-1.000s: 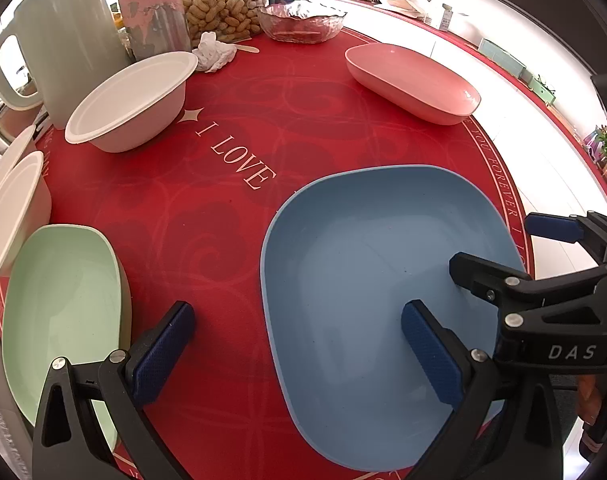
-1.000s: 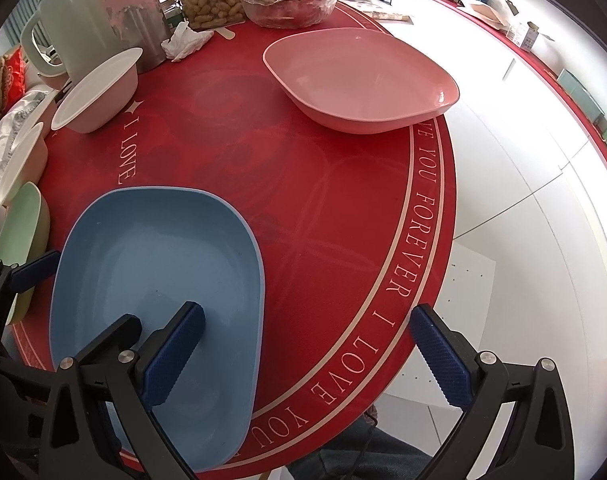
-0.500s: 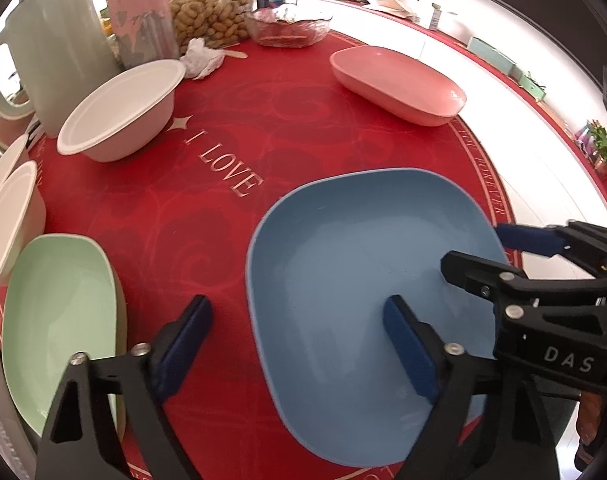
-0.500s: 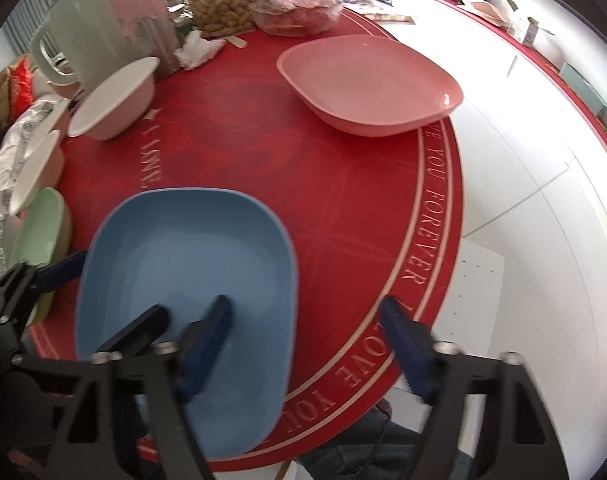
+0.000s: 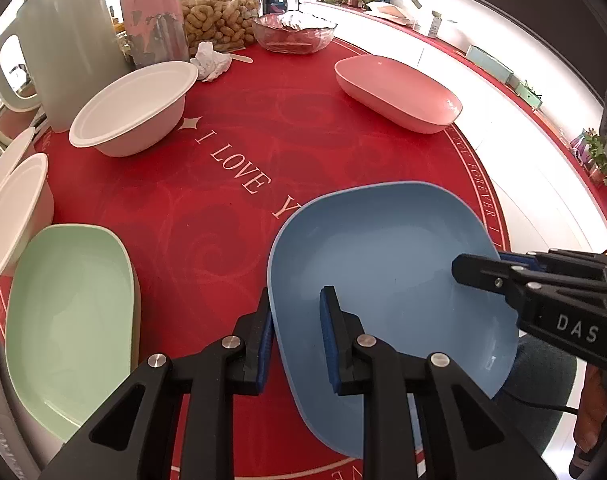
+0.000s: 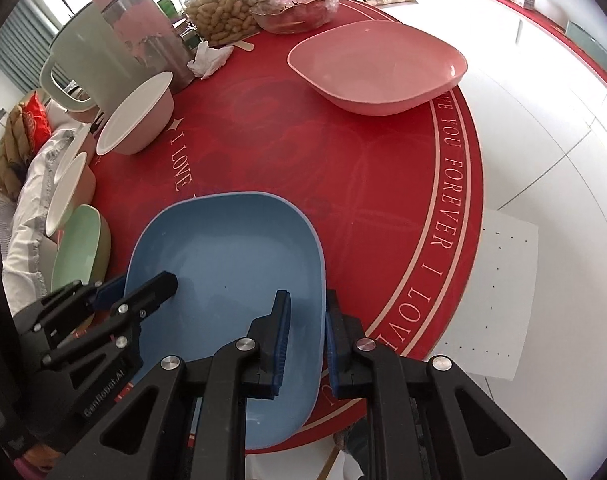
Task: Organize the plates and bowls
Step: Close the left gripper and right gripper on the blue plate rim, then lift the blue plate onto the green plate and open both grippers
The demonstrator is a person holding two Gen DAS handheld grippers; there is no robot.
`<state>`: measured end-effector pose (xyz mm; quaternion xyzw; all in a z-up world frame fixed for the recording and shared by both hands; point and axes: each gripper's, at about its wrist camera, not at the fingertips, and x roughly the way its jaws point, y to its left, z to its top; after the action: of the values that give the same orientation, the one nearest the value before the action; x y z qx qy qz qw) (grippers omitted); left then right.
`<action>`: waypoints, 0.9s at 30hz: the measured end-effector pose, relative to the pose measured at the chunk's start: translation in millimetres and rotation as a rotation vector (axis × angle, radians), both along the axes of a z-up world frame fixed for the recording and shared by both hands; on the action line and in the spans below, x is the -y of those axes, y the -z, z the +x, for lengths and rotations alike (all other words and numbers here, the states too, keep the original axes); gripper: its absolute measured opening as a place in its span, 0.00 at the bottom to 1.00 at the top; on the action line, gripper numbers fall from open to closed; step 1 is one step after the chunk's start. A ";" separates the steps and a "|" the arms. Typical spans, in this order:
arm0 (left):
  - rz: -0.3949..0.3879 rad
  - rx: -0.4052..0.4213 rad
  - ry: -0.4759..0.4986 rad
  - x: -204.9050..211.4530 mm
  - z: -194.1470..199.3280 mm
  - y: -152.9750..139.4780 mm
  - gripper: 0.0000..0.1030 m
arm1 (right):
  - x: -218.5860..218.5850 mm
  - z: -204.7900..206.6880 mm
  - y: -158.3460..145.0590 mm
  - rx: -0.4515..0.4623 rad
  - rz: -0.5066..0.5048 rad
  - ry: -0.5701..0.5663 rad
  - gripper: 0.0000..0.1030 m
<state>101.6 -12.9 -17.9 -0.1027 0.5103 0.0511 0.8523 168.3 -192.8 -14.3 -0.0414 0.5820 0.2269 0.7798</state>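
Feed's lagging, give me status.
Left gripper and right gripper just closed on blue plate, opposite rims. Plate on table. Nothing obstructing.

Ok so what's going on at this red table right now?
A person is tidying plates and bowls with a handheld gripper in each hand. Both have just closed on the blue plate: the left gripper pinches its left rim, the right gripper its right rim, each with one pad inside and one outside. The plate sits near the front edge of the red table. The green plate, pink plate and white bowls are untouched.
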 end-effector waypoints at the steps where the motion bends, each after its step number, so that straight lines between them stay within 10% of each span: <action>1: -0.004 0.005 -0.004 -0.5 -0.8 -1.3 0.23 | 0.7 -0.8 -1.9 0.002 0.001 0.000 0.17; 27: 0.137 0.139 -0.125 -77.5 -59.3 -73.9 0.23 | -100.0 -36.4 -53.8 0.028 0.041 -0.156 0.18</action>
<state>42.4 64.6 56.1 -0.0789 0.4379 0.1316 0.8858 131.9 -92.7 39.5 -0.0737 0.5614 0.2983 0.7684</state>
